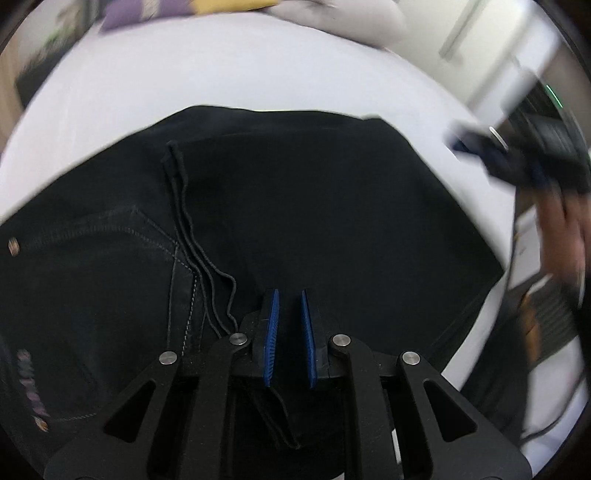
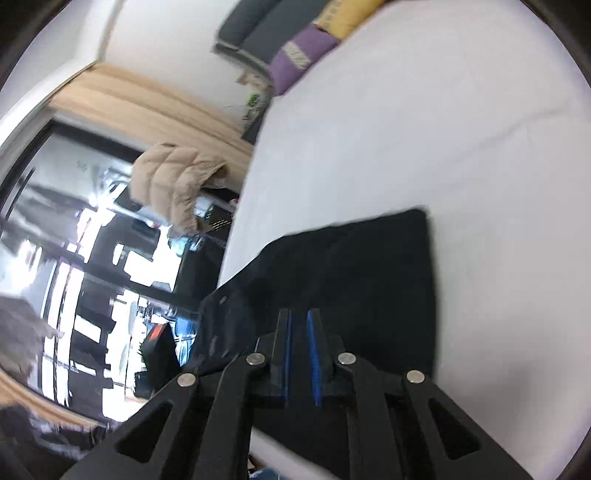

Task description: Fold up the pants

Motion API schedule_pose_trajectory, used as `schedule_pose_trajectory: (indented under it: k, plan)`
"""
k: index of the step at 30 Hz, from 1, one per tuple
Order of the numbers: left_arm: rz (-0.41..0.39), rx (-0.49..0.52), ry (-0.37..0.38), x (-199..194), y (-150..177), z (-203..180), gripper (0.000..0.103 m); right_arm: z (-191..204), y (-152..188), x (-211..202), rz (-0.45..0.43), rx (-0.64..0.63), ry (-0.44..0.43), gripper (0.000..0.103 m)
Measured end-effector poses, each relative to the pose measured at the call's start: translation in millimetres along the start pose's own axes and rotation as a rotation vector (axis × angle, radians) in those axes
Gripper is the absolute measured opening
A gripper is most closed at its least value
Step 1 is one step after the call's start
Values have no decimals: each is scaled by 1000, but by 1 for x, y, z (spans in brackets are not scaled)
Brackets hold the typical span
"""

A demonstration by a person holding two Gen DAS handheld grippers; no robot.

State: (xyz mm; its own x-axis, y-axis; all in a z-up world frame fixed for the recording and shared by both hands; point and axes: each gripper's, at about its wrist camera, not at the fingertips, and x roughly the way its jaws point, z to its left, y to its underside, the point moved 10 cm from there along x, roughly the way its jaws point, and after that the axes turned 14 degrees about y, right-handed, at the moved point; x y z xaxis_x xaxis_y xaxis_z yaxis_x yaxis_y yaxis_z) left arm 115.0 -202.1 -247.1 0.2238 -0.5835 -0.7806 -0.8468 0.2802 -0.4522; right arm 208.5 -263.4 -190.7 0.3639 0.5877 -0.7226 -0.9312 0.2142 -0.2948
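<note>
— Lying folded on the white bed sheet [image 1: 221, 74]: black pants [image 1: 295, 206], pocket stitching and a rivet at the left, hem edges stacked down the middle.

— Hovering low over the cloth: left gripper [image 1: 290, 295], blue pads [image 1: 272, 332] a narrow gap apart, nothing between them.

— Showing blurred at the right edge of the left view: right gripper [image 1: 517, 155], well off the fabric, with a hand [image 1: 561, 229] behind it.

— Seen from the right wrist: right gripper [image 2: 299, 317], jaws slightly apart and empty, above the pants [image 2: 369, 277].

— Sitting at the far end of the sheet [image 2: 443, 110]: purple cushion [image 2: 301, 59], yellow one [image 2: 351, 14] beside it.

— Draped off the bed: tan puffer jacket [image 2: 173, 177].
</note>
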Motion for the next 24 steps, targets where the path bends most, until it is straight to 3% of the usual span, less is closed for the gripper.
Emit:
schedule_pose_trajectory:
  k: [6, 7, 9, 17, 20, 24]
  plan:
    - [2, 12, -15, 11, -2, -14, 12, -30, -27, 59, 97, 125, -25, 12]
    - [4, 12, -15, 11, -3, -15, 12, -37, -22, 69, 131, 143, -11, 2]
    - [6, 8, -12, 6, 1, -8, 12, -46, -13, 80, 181, 165, -2, 0]
    - [-2, 5, -9, -6, 15, 4, 12, -41, 38, 48, 207, 122, -66, 0]
    - [-4, 7, -8, -19, 32, 33, 12, -36, 61, 37, 232, 96, -65, 0]
    - [-9, 9, -10, -24, 38, 30, 12, -38, 93, 19, 244, 83, -50, 0]
